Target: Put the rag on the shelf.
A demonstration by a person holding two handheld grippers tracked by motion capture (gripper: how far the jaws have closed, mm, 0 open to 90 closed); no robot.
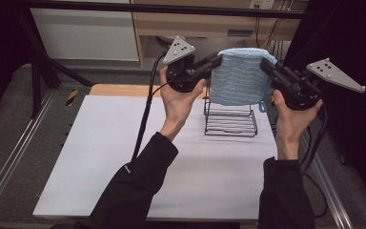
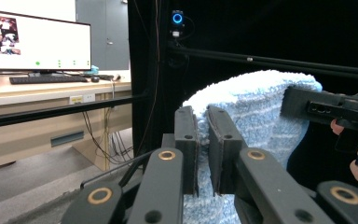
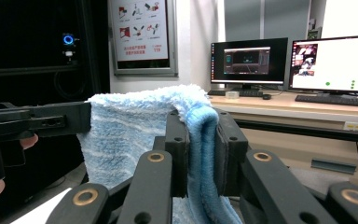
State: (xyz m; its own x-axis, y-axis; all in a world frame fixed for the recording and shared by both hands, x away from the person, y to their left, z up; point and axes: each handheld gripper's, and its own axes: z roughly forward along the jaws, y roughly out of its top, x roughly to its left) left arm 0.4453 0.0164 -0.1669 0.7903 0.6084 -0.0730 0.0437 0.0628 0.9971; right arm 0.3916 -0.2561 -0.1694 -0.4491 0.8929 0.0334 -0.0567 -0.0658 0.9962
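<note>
My white rectangular tabletop (image 1: 124, 157), pale wooden strip at its far edge, black wire rack (image 1: 230, 119) standing on it

I hold my left gripper (image 1: 218, 61) and right gripper (image 1: 265, 65) raised at one height, tips facing inward, both sets of jaws clamped tight

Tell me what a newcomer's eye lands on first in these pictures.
First, the light blue towel, stretched in the air above the back of the white table. The left hand-held gripper and the right hand-held gripper each pinch one of its upper corners. Just below it, a black wire rack stands on the table.
</note>
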